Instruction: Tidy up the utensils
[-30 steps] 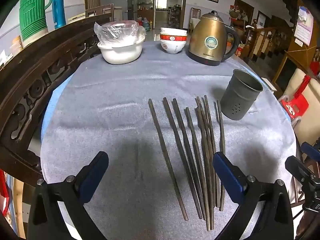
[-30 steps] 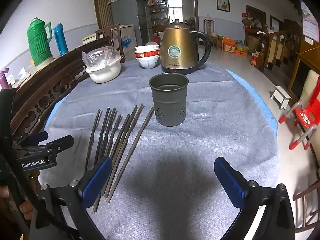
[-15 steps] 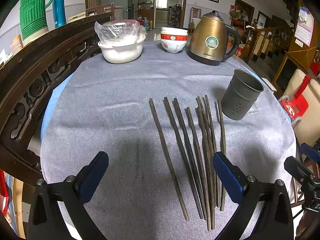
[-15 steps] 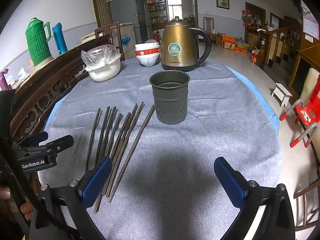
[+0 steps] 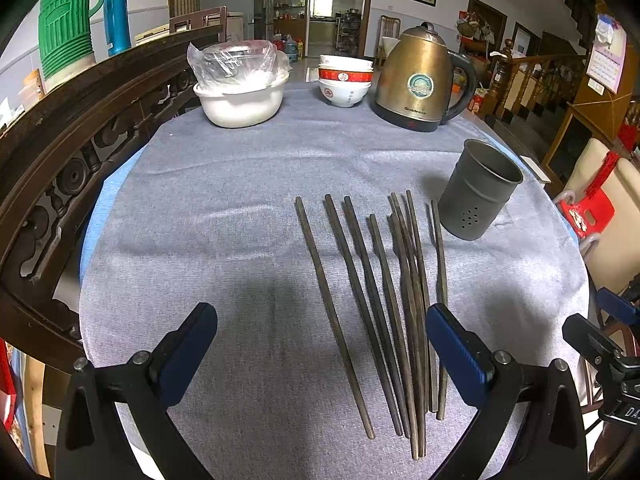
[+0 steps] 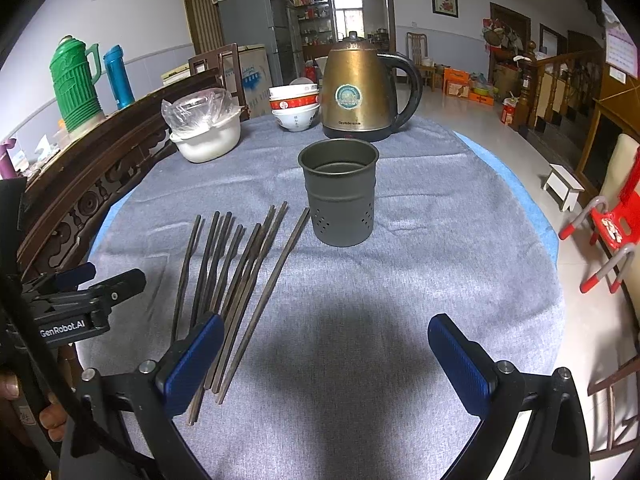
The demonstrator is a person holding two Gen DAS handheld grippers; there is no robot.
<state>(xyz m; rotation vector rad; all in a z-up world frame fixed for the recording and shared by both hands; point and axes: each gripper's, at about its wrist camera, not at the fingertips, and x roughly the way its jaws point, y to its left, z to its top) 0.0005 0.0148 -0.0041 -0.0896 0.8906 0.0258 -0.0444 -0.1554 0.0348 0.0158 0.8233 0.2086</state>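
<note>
Jaws of both grippers gape over grey cloth (image 5: 224, 240) — chopsticks (image 5: 384, 288), kettle (image 6: 360, 92).

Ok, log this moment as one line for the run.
left gripper: open, empty | right gripper: open, empty | chopsticks: flat on cloth | holder: upright, empty

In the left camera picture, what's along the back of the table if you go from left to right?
White bowl with a plastic bag → stacked red and white bowls → gold kettle → grey cup with holes, which stands a bit nearer.
</note>
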